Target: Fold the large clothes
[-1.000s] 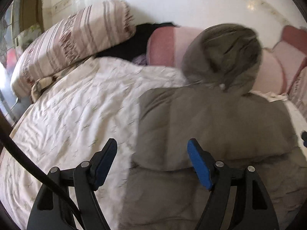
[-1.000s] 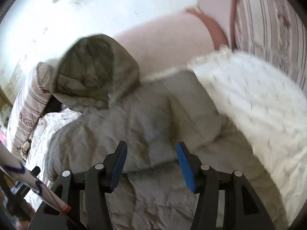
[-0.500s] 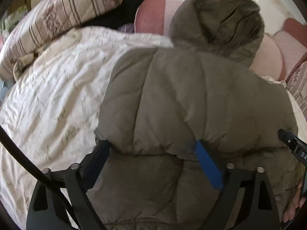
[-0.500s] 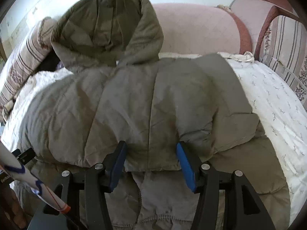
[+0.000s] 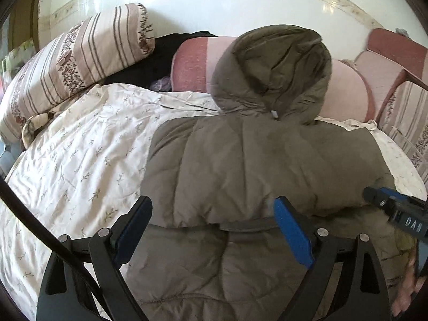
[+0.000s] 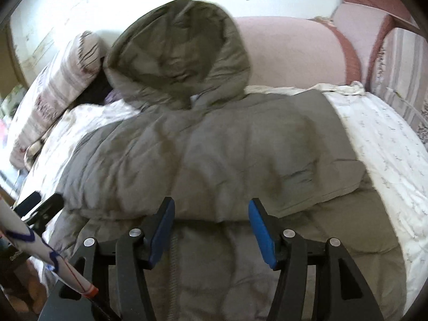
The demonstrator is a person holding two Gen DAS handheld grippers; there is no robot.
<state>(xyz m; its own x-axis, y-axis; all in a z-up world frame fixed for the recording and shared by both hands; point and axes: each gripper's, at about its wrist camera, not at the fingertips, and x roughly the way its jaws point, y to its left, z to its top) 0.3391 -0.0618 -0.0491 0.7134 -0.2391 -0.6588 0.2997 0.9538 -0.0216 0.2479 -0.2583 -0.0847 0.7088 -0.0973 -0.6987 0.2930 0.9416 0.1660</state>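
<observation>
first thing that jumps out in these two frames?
The big olive puffer jacket fills the middle of both views, lying on the floral quilt with its upper half folded down over the lower and its hood propped up against the pink cushion behind. Both the left gripper and the right gripper sit open over the near fold edge, gripping nothing.
</observation>
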